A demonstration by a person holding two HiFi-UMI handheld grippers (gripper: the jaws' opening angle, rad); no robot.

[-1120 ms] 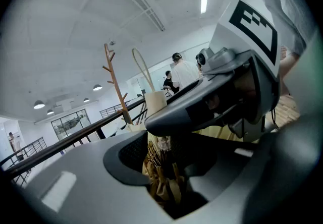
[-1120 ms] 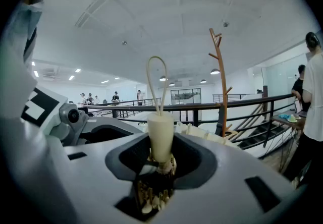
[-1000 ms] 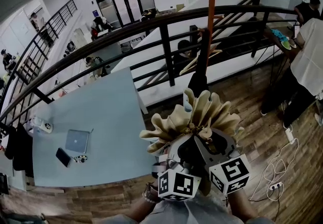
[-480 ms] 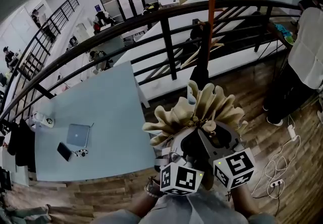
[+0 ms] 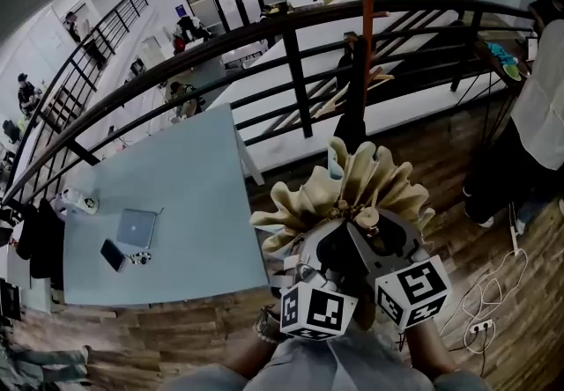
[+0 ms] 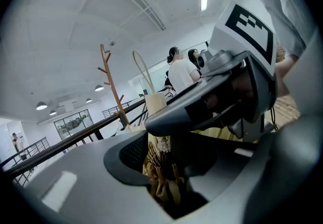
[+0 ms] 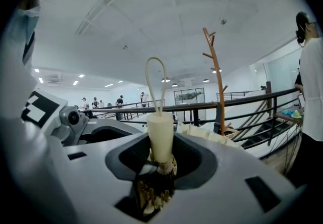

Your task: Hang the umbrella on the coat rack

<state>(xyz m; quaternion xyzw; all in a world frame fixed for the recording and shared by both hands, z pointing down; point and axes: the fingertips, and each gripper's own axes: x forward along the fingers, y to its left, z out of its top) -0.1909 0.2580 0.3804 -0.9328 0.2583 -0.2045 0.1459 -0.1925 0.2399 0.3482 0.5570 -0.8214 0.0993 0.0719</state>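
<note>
A folded cream umbrella [image 5: 352,191] is held in front of me by both grippers, its pleated canopy fanning out toward the railing. My left gripper [image 5: 319,264] is shut on the bunched folds [image 6: 161,180]. My right gripper [image 5: 379,244] is shut on the umbrella [image 7: 157,177] just below its cream handle [image 7: 160,134], whose cord loop [image 7: 154,81] stands upright. The orange-brown coat rack [image 5: 367,11] rises straight ahead by the railing. Its branched pegs also show in the left gripper view [image 6: 112,84] and the right gripper view [image 7: 217,87].
A black railing [image 5: 291,55] runs across behind the rack, with stairs beyond. A pale blue table [image 5: 176,248] at left holds a laptop [image 5: 137,226] and a phone. A person [image 5: 542,107] stands at right. Cables and a power strip [image 5: 480,323] lie on the wood floor.
Both grippers have carried the umbrella a little toward the rack and railing, still gripping it. The person at right has slid toward the picture's edge.
</note>
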